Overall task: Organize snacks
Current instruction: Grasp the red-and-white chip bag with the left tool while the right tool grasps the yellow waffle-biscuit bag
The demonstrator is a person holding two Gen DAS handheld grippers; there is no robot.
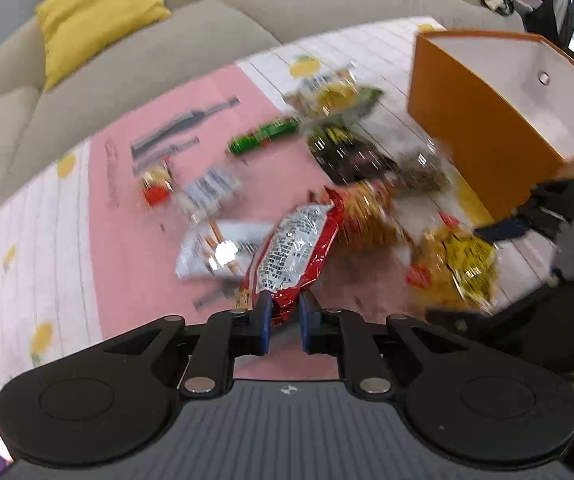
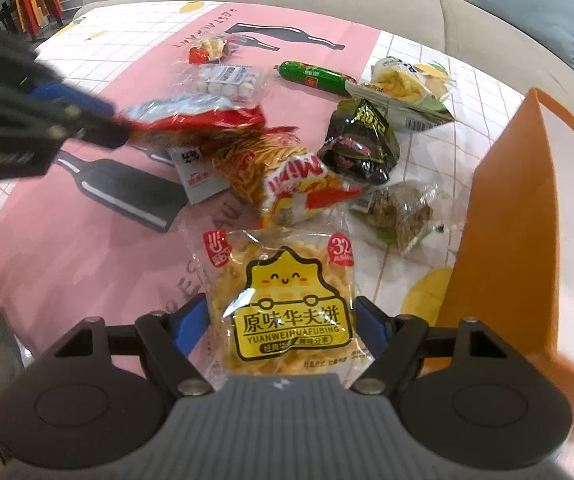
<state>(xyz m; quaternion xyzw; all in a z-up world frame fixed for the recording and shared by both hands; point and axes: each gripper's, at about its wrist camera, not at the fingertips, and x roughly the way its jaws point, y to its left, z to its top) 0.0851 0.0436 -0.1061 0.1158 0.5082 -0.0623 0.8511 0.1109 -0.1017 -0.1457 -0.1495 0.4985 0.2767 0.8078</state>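
Observation:
My left gripper (image 1: pixel 285 313) is shut on the lower end of a red snack packet (image 1: pixel 295 256), which hangs lifted over the pink cloth. The right wrist view shows that gripper (image 2: pixel 121 130) from the side, clamping the same red packet (image 2: pixel 207 120). My right gripper (image 2: pixel 281 326) straddles a yellow waffle snack bag (image 2: pixel 287 300) that lies on the table. Its blue pads (image 2: pixel 191 328) stand at the bag's two sides and do not squeeze it. An orange box (image 2: pixel 507 220) with a white inside stands open just right of the bag.
Several more snacks lie in a loose pile: a green sausage (image 2: pixel 315 76), a black packet (image 2: pixel 361 140), a Mimi noodle bag (image 2: pixel 287 176), a clear bag of brown pieces (image 2: pixel 403 212). A beige sofa (image 1: pixel 207 28) with a yellow cushion (image 1: pixel 95 16) borders the table's far edge.

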